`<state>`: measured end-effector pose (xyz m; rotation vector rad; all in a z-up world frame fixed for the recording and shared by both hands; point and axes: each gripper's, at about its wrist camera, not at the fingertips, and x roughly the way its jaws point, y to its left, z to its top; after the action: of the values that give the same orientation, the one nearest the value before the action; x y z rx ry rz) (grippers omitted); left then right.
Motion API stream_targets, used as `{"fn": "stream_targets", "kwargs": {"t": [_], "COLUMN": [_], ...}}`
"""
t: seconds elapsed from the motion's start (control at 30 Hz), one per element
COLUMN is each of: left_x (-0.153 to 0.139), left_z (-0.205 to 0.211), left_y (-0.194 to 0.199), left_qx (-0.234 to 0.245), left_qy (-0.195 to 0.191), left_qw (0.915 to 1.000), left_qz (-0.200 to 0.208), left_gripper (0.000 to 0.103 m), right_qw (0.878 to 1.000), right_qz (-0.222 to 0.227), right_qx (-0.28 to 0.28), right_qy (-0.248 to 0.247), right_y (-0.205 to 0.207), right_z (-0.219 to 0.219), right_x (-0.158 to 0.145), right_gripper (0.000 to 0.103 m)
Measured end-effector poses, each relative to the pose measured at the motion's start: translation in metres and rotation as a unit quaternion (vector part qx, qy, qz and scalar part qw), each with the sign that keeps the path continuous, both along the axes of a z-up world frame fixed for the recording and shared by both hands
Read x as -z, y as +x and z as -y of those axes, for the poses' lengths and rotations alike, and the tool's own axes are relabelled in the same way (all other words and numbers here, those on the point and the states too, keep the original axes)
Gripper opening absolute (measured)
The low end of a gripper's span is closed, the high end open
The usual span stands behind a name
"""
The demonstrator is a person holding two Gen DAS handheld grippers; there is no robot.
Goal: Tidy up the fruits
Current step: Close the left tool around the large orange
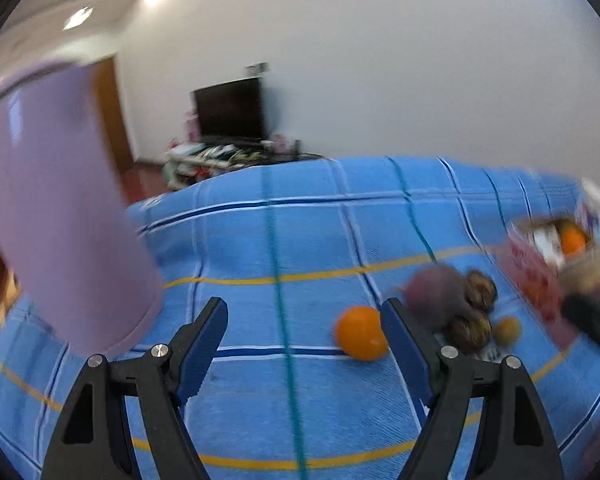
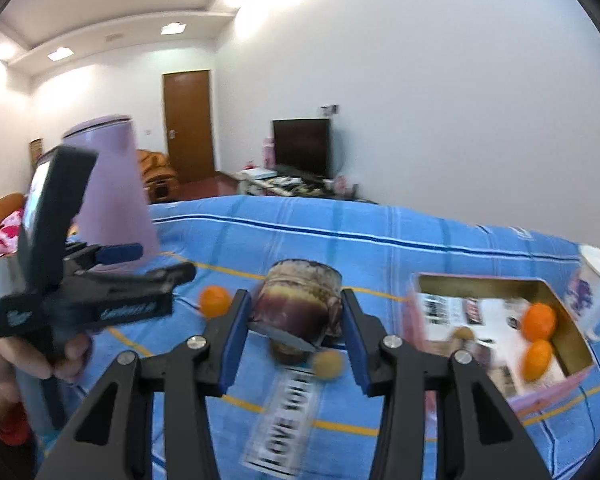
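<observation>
— Beyond both tools, what's biggest?
— The blue cloth, spread under everything. Then the lilac cup, standing to the left of the left gripper.
— And that gripper?
— Fingers spread wide, nothing between them. An orange lies on the cloth just inside its right finger, a purple fruit just beyond that fingertip.
— The right one?
— The right gripper pinches a dark purple fruit, a finger pressed to each side, lifted above the cloth.
— Where do the fruits go?
— The pink box sits to its right, two oranges already inside. A white mug stands just past the box.
— Smaller things?
— A small yellow fruit below the held one, beside a blurred printed strip.
</observation>
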<state>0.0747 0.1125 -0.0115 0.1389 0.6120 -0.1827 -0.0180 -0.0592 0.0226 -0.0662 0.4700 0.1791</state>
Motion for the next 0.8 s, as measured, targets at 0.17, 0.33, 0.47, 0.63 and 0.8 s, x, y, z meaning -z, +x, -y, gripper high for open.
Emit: {"fn": "stream_targets", "kwargs": {"t": [0.17, 0.33, 0.47, 0.63, 0.8], "left_x": [0.01, 0.021, 0.031, 0.034, 0.024], "left_z": [0.023, 0.028, 0.041, 0.044, 0.021], "left_y": [0.007, 0.025, 0.032, 0.036, 0.034], "left_qx": [0.039, 0.041, 0.042, 0.046, 0.009], "left_qy": [0.037, 0.034, 0.061, 0.064, 0.011], "left_qw": [0.9984, 0.996, 0.9926, 0.9909, 0.9963], "left_qz": [-0.019, -0.071, -0.096, -0.109, -0.085], "left_gripper": [0.08, 0.062, 0.057, 0.042, 0.041], "right_qw": [0.998, 0.998, 0.997, 0.997, 0.998], "right_qz": [-0.022, -0.01, -0.021, -0.023, -0.014], "right_qx": [0.019, 0.016, 0.014, 0.019, 0.023], "right_qy": [0.049, 0.058, 0.071, 0.071, 0.063], "right_y": [0.006, 0.001, 0.005, 0.007, 0.004], "right_z": [0.019, 0.018, 0.016, 0.018, 0.017], "right_x": [-0.005, -0.012, -0.005, -0.002, -0.002], "right_gripper": [0.047, 0.047, 0.048, 0.048, 0.048]}}
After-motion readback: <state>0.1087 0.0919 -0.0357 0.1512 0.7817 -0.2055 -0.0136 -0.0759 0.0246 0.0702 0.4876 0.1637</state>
